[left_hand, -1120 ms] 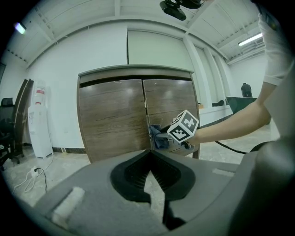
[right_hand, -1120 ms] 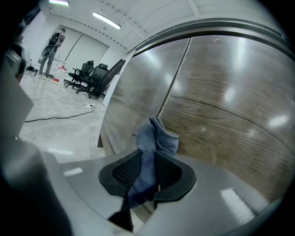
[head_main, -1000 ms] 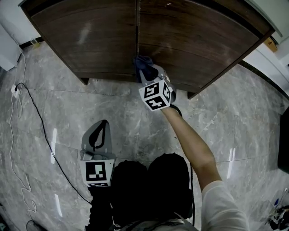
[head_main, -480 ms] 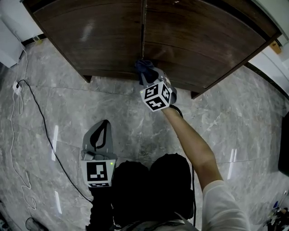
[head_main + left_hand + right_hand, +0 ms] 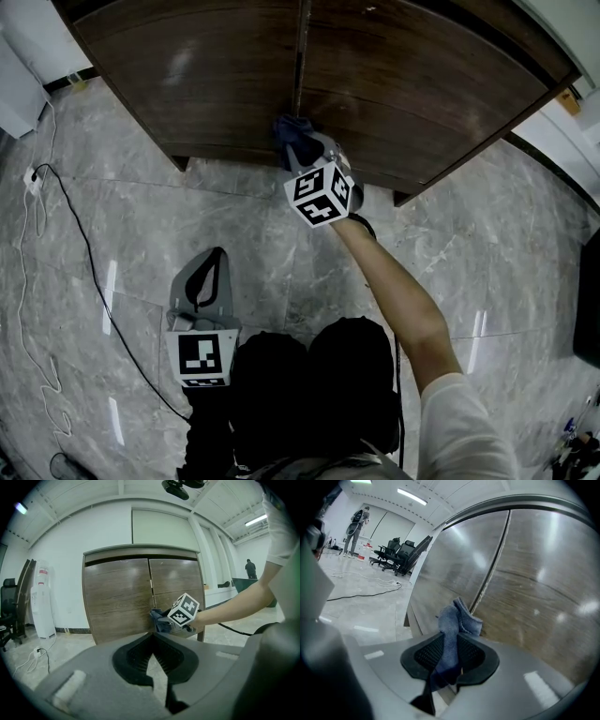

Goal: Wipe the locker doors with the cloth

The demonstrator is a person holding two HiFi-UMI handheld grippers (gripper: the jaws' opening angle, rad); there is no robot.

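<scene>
Right gripper (image 5: 300,146) is clamped on the cloth (image 5: 291,128): in the right gripper view the blue cloth (image 5: 456,620) runs down between both pads and bunches up past the tips, so we read the jaws as closed on fabric. In the head view the cloth sits upper centre of the frame, low on the locker, right at the seam (image 5: 299,56) between the left door (image 5: 206,75) and the right door (image 5: 422,84); its free end looks pressed against the wood. The marker cube (image 5: 321,195) sits just below the cloth, with the bare forearm (image 5: 394,291) running to the lower right. Left gripper (image 5: 213,265) is lower left of the head view, over the grey marble floor (image 5: 141,206) and well apart from the locker. In its own view the left gripper (image 5: 153,634) has its jaw tips together with nothing between them, and it looks at both doors with the cloth (image 5: 159,619) mid-frame. A black cable (image 5: 75,244) snakes along the left edge of the floor.
</scene>
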